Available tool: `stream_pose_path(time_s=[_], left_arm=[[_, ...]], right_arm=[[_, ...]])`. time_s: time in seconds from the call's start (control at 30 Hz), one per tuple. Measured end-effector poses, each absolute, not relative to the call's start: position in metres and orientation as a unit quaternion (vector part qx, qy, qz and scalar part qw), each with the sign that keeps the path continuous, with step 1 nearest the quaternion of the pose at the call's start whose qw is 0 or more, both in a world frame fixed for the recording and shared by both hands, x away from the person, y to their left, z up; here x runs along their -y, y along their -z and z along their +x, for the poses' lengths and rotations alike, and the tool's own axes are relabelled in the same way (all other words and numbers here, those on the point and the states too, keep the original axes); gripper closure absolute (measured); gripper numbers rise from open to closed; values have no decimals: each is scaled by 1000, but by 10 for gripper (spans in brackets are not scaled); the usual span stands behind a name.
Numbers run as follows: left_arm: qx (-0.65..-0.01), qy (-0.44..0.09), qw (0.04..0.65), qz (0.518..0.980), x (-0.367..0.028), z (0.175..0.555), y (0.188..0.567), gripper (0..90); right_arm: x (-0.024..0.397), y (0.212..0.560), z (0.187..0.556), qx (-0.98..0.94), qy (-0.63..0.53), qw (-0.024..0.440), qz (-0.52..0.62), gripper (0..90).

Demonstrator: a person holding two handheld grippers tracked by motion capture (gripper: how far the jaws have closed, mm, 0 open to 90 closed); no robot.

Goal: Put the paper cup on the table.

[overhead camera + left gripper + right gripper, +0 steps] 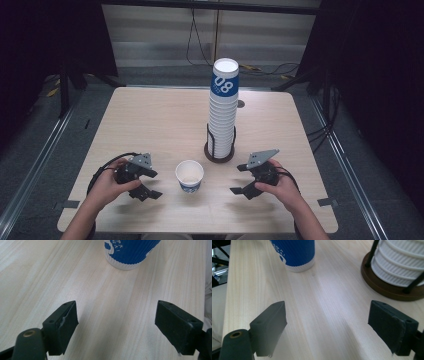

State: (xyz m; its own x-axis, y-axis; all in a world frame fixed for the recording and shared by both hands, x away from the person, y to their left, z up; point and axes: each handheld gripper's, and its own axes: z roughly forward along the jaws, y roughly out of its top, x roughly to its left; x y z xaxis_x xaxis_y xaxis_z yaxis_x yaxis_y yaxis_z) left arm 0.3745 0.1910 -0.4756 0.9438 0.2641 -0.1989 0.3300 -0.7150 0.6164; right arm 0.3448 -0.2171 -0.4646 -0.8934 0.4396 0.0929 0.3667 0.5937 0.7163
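Blue-and-white ribbed cup (190,176)

Single cup (189,176) stands upright on table (150,120), near front edge, approx. centre. Cup stack (223,107) stands in holder (219,151) just behind and slightly right of single cup; the two apart, not touching. Left gripper (148,183) sits left of single cup, right gripper (243,178) to its right, so cup is between them w/ gaps both sides. Both grippers over front part of table, jaws pointing inward toward cup. Right gripper is also just in front of holder, a bit to its right. In left gripper view, cup base (130,252) lies ahead of jaws, nothing betw. them but tabletop. In right gripper view, cup ahead-left, holder ahead-right.
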Motion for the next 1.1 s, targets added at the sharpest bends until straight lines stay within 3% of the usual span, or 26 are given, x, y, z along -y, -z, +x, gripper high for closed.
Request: stream_pose_path(time_s=[1.1], left_arm=[[-164,31,363,917,-226,387,488,182]], right_arm=[[256,469,331,-878,-392,71,266,144]])
